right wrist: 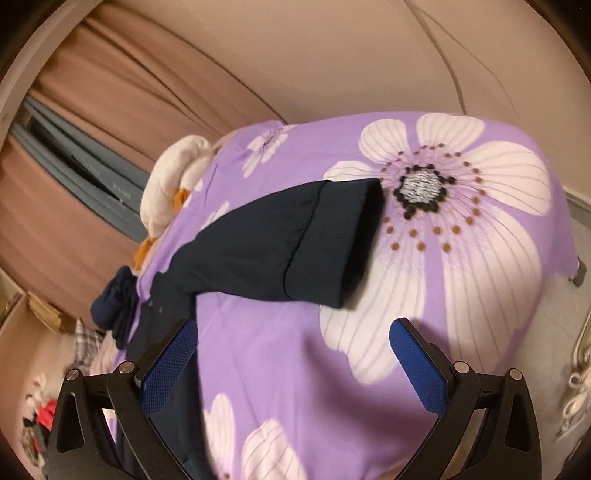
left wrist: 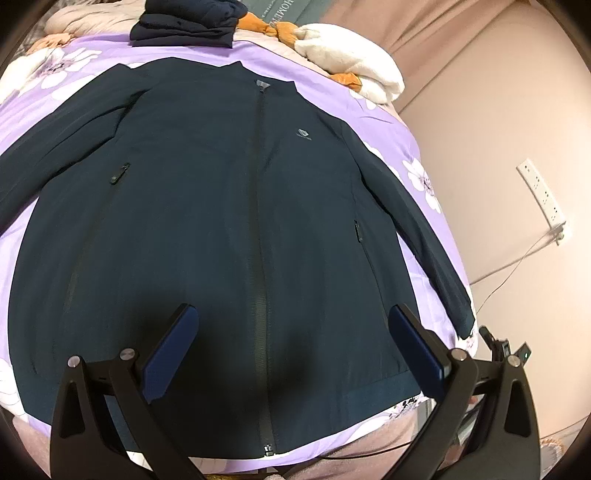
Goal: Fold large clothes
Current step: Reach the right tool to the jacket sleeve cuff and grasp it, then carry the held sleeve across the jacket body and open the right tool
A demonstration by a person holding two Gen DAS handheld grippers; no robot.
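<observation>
A dark navy zip jacket [left wrist: 229, 206] lies flat, front up and zipped, on a purple flowered bedsheet [left wrist: 402, 129]. Both sleeves lie out to the sides. My left gripper [left wrist: 293, 317] is open and empty, hovering over the jacket's lower front near the hem. In the right wrist view, one jacket sleeve [right wrist: 280, 243] with its ribbed cuff [right wrist: 332, 240] lies on the sheet [right wrist: 480, 258]. My right gripper [right wrist: 293, 332] is open and empty just below that cuff.
A folded dark garment [left wrist: 184, 26] sits at the far edge of the bed. A white and orange plush toy [left wrist: 351, 62] lies at the far right corner; it also shows in the right wrist view [right wrist: 173, 181]. A wall socket strip [left wrist: 541, 199] with a cable is on the right wall.
</observation>
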